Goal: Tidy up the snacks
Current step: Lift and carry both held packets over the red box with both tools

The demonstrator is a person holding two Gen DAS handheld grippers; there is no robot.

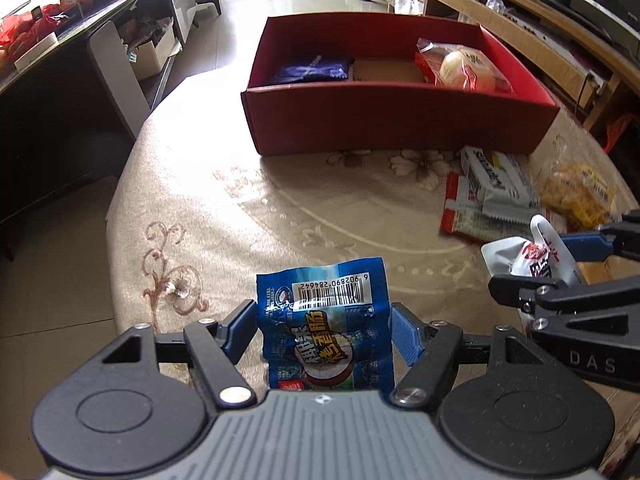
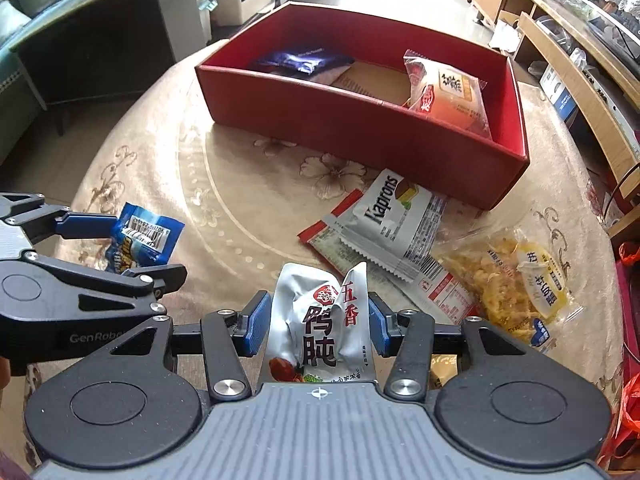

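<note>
**op:** Snacks update — both hands are loaded right now. My left gripper (image 1: pixel 324 328) has its pads pressed on the sides of the blue sausage packet (image 1: pixel 324 320), barcode end sticking up. My right gripper (image 2: pixel 318 320) is clamped on the crumpled silver pouch (image 2: pixel 320 320). Both packets are pinched across their width, which I reckon keeps the floppy film from sliding out.

**reply:** where's the box from there?

**op:** Red box (image 2: pixel 360 120) sits at about 12 o'clock in both wrist views, on the far part of the tablecloth (image 1: pixel 240 220), well apart from both grippers. It already has a dark blue bag (image 2: pixel 300 60) at its left end and a bun in clear wrap (image 2: pixel 452 96) at its right — the bare middle looks like the natural drop spot.

**reply:** what's left after these two?

**op:** From the right wrist, at 1–2 o'clock: the Kaprons pack (image 2: pixel 392 216) lying on top of a red-edged packet (image 2: pixel 440 284), and a yellow crisps bag (image 2: pixel 520 280) just beside them. Loose pile, close to the box's near wall, so short trips.
</note>
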